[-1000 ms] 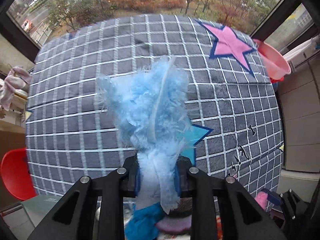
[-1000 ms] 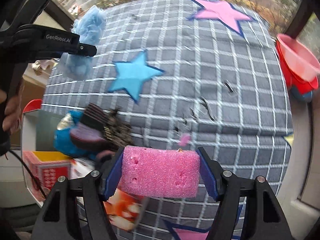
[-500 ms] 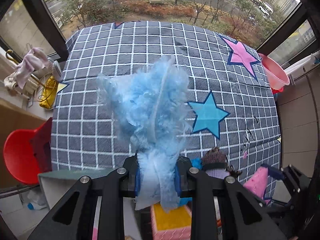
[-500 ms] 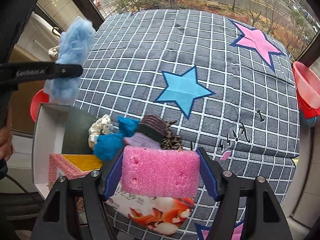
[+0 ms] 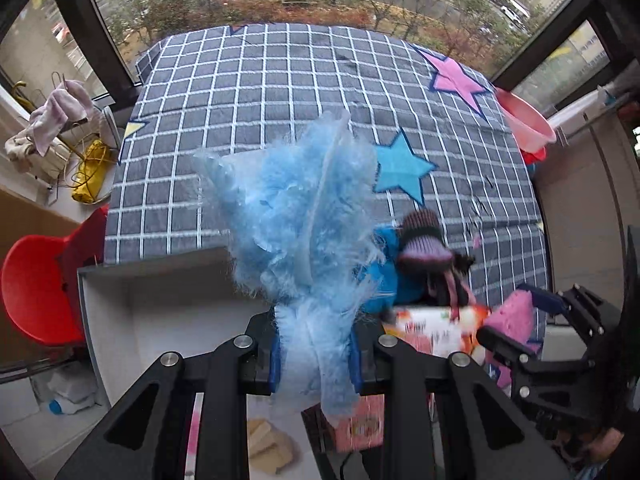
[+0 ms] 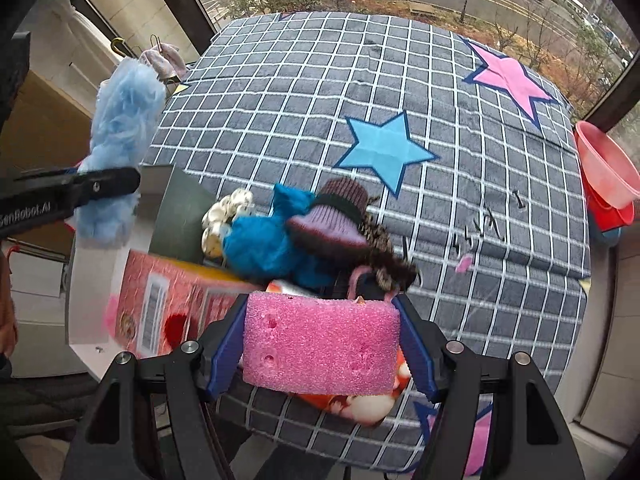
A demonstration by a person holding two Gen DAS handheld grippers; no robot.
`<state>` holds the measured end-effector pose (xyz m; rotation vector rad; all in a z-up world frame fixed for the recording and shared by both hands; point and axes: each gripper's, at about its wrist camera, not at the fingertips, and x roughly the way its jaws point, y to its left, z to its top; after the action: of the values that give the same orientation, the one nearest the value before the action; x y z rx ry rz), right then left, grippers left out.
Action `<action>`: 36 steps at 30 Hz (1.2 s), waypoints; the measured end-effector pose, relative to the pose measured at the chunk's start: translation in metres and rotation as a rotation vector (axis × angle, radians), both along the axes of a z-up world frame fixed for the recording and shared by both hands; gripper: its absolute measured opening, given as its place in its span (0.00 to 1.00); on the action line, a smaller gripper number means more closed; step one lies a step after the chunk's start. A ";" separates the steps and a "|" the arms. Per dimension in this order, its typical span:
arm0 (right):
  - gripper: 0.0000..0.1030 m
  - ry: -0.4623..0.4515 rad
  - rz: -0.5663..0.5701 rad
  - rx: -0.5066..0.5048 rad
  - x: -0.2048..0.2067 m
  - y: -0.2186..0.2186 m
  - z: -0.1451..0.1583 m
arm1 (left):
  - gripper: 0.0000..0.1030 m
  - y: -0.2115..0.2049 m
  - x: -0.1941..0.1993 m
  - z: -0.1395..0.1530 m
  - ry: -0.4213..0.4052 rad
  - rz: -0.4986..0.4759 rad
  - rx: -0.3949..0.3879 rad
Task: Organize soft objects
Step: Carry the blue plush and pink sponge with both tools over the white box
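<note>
Left gripper (image 5: 316, 356): clamped on fluffy light-blue feather tuft (image 5: 300, 216), long axis toward 12; open white box (image 5: 108, 320) at 8, nearer.
Right gripper (image 6: 320, 354): squeezing pink foam sponge (image 6: 320, 346).

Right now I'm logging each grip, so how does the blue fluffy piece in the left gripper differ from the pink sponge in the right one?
The blue fluffy piece is ragged and feathery; the pink sponge is a neat, pitted block. The fluffy piece stands tall, far past the left gripper; the sponge lies crosswise, filling the right gripper. Both are soft and held clear of the quilt.
</note>
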<state>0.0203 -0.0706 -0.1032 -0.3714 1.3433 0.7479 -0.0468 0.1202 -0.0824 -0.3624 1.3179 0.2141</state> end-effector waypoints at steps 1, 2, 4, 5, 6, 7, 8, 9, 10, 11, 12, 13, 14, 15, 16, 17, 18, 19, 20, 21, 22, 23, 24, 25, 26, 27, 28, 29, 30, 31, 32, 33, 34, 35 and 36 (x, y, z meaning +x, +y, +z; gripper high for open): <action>0.69 0.002 -0.004 -0.001 -0.004 -0.002 0.000 | 0.27 -0.002 -0.005 0.000 0.000 -0.003 -0.002; 0.69 0.005 -0.009 -0.002 -0.009 -0.005 0.001 | 0.27 -0.004 -0.011 0.000 0.001 -0.006 -0.007; 0.69 0.015 -0.024 -0.002 -0.019 -0.011 0.002 | 0.27 -0.008 -0.025 0.001 0.001 -0.013 -0.018; 0.69 0.021 -0.029 0.000 -0.024 -0.013 0.002 | 0.27 -0.010 -0.030 0.002 0.002 -0.017 -0.019; 0.69 0.028 -0.035 0.002 -0.029 -0.015 0.003 | 0.27 -0.013 -0.037 0.002 0.003 -0.026 -0.020; 0.69 0.034 -0.037 0.003 -0.035 -0.017 0.004 | 0.27 -0.015 -0.043 0.003 0.004 -0.033 -0.021; 0.69 0.037 -0.038 0.003 -0.040 -0.018 0.004 | 0.27 -0.017 -0.048 0.003 0.005 -0.038 -0.023; 0.69 0.039 -0.037 0.003 -0.045 -0.018 0.005 | 0.27 -0.020 -0.056 0.003 0.007 -0.046 -0.027; 0.69 0.042 -0.036 0.002 -0.051 -0.019 0.005 | 0.27 -0.022 -0.060 0.004 0.008 -0.052 -0.030; 0.69 0.045 -0.035 0.000 -0.056 -0.019 0.005 | 0.27 -0.025 -0.066 0.004 0.010 -0.062 -0.031; 0.69 0.047 -0.035 -0.002 -0.060 -0.019 0.005 | 0.27 -0.029 -0.073 0.004 0.013 -0.075 -0.030; 0.69 0.052 -0.037 -0.002 -0.066 -0.019 0.006 | 0.27 -0.031 -0.078 0.003 0.015 -0.083 -0.029; 0.69 0.057 -0.038 -0.001 -0.070 -0.019 0.006 | 0.27 -0.034 -0.083 0.003 0.016 -0.091 -0.026; 0.69 0.060 -0.038 -0.002 -0.074 -0.018 0.006 | 0.27 -0.036 -0.089 0.002 0.020 -0.100 -0.028; 0.69 0.064 -0.038 -0.003 -0.078 -0.017 0.007 | 0.27 -0.038 -0.094 0.000 0.025 -0.107 -0.033; 0.69 0.070 -0.035 -0.004 -0.082 -0.015 0.007 | 0.27 -0.039 -0.098 -0.001 0.029 -0.110 -0.037; 0.69 0.076 -0.031 -0.005 -0.087 -0.013 0.007 | 0.27 -0.039 -0.104 -0.003 0.034 -0.112 -0.041; 0.69 0.081 -0.024 -0.006 -0.093 -0.010 0.007 | 0.27 -0.039 -0.108 -0.005 0.037 -0.113 -0.043; 0.69 0.084 -0.017 -0.007 -0.098 -0.007 0.008 | 0.27 -0.038 -0.113 -0.007 0.041 -0.111 -0.043; 0.69 0.086 -0.009 -0.008 -0.102 -0.003 0.008 | 0.27 -0.036 -0.117 -0.008 0.043 -0.106 -0.042; 0.69 0.089 -0.002 -0.009 -0.106 0.001 0.008 | 0.27 -0.033 -0.123 -0.010 0.044 -0.101 -0.042; 0.69 0.092 0.008 -0.010 -0.111 0.006 0.009 | 0.27 -0.030 -0.128 -0.011 0.046 -0.094 -0.046; 0.69 0.093 0.018 -0.010 -0.116 0.011 0.010 | 0.27 -0.027 -0.132 -0.013 0.047 -0.086 -0.048; 0.69 0.094 0.026 -0.010 -0.119 0.016 0.011 | 0.27 -0.023 -0.137 -0.014 0.048 -0.077 -0.049; 0.69 0.095 0.038 -0.009 -0.124 0.022 0.012 | 0.27 -0.019 -0.141 -0.015 0.049 -0.069 -0.046; 0.69 0.094 0.050 -0.008 -0.128 0.029 0.013 | 0.27 -0.014 -0.146 -0.016 0.050 -0.060 -0.045; 0.69 0.093 0.063 -0.007 -0.132 0.035 0.015 | 0.27 -0.011 -0.148 -0.017 0.050 -0.053 -0.047; 0.69 0.092 0.074 -0.006 -0.135 0.041 0.016 | 0.27 -0.006 -0.153 -0.018 0.050 -0.044 -0.050; 0.69 0.090 0.088 -0.006 -0.140 0.048 0.017 | 0.27 -0.002 -0.156 -0.019 0.050 -0.037 -0.050; 0.69 0.088 0.099 -0.005 -0.143 0.053 0.018 | 0.27 0.003 -0.161 -0.021 0.052 -0.026 -0.048; 0.69 0.085 0.117 -0.006 -0.148 0.062 0.020 | 0.27 0.007 -0.164 -0.023 0.052 -0.020 -0.046; 0.69 0.082 0.128 -0.006 -0.151 0.067 0.021 | 0.27 0.012 -0.168 -0.026 0.057 -0.010 -0.048; 0.69 0.080 0.137 -0.007 -0.154 0.072 0.021 | 0.27 0.015 -0.172 -0.029 0.059 -0.002 -0.050; 0.69 0.078 0.149 -0.007 -0.157 0.079 0.021 | 0.27 0.019 -0.175 -0.030 0.061 0.004 -0.051; 0.69 0.076 0.159 -0.008 -0.159 0.084 0.022 | 0.27 0.022 -0.178 -0.032 0.063 0.010 -0.053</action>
<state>-0.1392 0.0135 -0.0813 -0.4643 1.3997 0.8966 -0.2251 0.1424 -0.1143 -0.4098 1.3857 0.2009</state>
